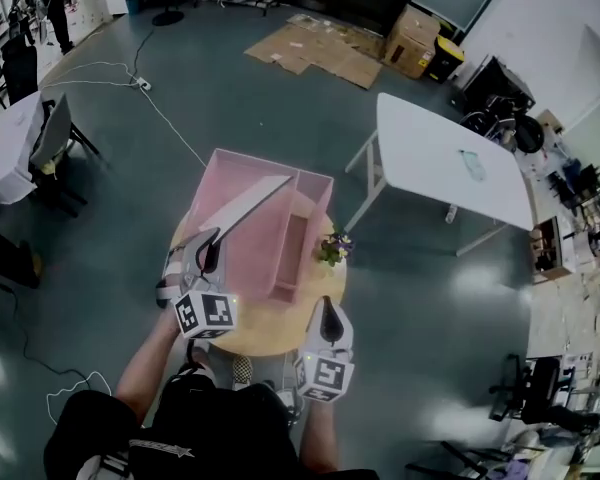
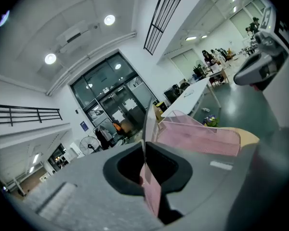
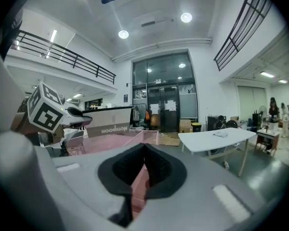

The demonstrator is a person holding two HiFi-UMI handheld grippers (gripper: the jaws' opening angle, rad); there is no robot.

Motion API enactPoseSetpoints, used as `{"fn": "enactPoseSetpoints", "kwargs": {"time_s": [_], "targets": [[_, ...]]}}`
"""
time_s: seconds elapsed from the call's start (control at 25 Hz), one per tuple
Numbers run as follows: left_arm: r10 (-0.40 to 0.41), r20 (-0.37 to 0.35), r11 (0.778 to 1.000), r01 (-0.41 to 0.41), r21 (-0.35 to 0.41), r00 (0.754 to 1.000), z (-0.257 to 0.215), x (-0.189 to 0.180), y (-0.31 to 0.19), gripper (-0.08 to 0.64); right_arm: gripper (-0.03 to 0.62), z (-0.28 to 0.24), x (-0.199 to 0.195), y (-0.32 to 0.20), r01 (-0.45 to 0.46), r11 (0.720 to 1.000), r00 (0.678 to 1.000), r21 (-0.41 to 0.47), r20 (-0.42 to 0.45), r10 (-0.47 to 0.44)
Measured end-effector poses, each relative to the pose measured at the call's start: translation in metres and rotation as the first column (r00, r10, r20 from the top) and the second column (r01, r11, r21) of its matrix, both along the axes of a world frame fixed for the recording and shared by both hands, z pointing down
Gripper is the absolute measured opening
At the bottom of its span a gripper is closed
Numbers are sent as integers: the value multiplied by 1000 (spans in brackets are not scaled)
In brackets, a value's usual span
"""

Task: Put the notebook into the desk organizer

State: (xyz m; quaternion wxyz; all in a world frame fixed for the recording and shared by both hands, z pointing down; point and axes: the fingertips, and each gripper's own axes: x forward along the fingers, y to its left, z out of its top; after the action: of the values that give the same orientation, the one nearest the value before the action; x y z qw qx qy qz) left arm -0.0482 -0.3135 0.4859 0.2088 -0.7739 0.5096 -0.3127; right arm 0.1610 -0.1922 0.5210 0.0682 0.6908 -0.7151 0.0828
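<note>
Notebook (image 1: 242, 206) hangs tilted over the pink organizer (image 1: 310, 180), clamped in the left claw (image 1: 208, 253); right claw (image 1: 327, 318) clenched empty above the round counter (image 1: 270, 328).

One notebook (image 1: 242, 211). One pink desk organizer (image 1: 316, 181). Two grippers: left gripper (image 1: 208, 253), right gripper (image 1: 325, 311). Two counters: round wooden counter (image 1: 270, 330), white counter (image 1: 435, 158) farther off. One small flowering plant (image 1: 332, 249). One cardboard box (image 1: 412, 38) by far wall. One person (image 1: 195, 423) holding both grippers.
</note>
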Motion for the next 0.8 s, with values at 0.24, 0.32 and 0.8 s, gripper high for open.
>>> {"fn": "enactPoseSetpoints", "kwargs": {"time_s": [0.24, 0.32, 0.8], "targets": [[44, 39, 992, -39, -123, 998, 31, 15, -6, 18, 5, 8, 7, -5, -39, 999, 999, -19, 1, 39], [69, 52, 987, -60, -149, 996, 38, 20, -4, 18, 5, 9, 6, -7, -42, 999, 999, -22, 2, 42], [237, 51, 948, -219, -231, 970, 62, 49, 11, 29, 5, 17, -1, -11, -47, 998, 999, -43, 16, 48]]}}
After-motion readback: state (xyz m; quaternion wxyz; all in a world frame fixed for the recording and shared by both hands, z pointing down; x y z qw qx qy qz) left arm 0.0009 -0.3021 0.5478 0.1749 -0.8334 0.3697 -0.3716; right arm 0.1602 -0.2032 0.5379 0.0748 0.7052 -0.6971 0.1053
